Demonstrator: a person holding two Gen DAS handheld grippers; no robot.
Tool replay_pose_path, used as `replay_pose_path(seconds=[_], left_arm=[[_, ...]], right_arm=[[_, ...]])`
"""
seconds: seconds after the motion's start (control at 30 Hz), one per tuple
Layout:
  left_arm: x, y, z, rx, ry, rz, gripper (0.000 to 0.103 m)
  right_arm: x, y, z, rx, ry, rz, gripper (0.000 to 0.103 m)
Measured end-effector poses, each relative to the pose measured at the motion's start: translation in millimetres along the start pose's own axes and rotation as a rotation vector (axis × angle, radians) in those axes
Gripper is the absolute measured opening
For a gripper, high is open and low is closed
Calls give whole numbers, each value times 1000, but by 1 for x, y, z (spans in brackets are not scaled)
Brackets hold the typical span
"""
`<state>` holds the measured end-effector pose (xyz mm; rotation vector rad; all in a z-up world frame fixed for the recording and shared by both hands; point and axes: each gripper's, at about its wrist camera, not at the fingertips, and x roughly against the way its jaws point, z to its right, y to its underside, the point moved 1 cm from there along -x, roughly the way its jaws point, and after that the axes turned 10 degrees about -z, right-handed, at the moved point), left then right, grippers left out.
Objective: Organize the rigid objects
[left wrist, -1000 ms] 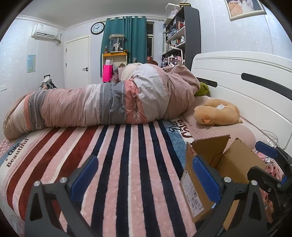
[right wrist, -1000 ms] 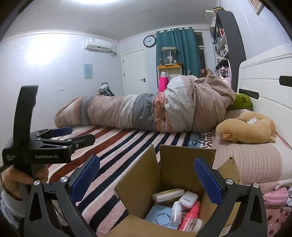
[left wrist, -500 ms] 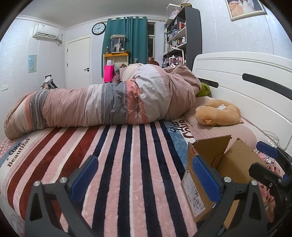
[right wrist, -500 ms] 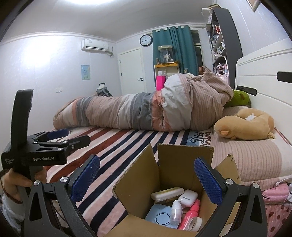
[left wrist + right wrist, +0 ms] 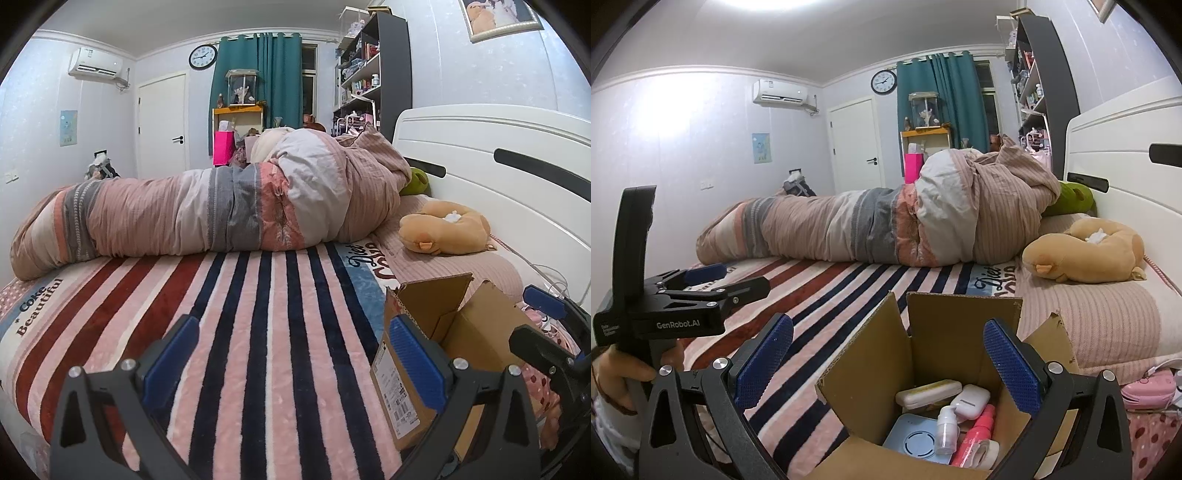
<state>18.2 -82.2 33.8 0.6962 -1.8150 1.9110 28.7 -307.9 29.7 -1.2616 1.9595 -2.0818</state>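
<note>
An open cardboard box (image 5: 945,339) stands on the striped blanket (image 5: 266,332) near the bed's front right; it also shows in the left wrist view (image 5: 472,332). Inside lie a cream case (image 5: 929,393), a white earbud case (image 5: 971,400), a small clear pump bottle (image 5: 945,430), a pink bottle (image 5: 975,432) and a pale blue flat device (image 5: 916,441). My right gripper (image 5: 886,363) is open and empty, hovering just above the box. My left gripper (image 5: 291,363) is open and empty over the blanket, left of the box; it also shows in the right wrist view (image 5: 713,280).
A rolled quilt (image 5: 221,210) lies across the bed's far side. A tan plush toy (image 5: 443,230) rests on the pink pillow by the white headboard (image 5: 498,177). A pink case (image 5: 1148,389) sits right of the box. Shelves (image 5: 369,74) stand beyond.
Both views have shifted only slightly; the box contents and both open grippers stay as they were.
</note>
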Motion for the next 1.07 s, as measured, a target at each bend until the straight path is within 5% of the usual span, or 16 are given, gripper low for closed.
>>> replay_pose_path(seconds=[1.07], left_arm=[[2,0,3,6,-2,2,102]], right_arm=[[-2,3,-9,-20,11,-6,103]])
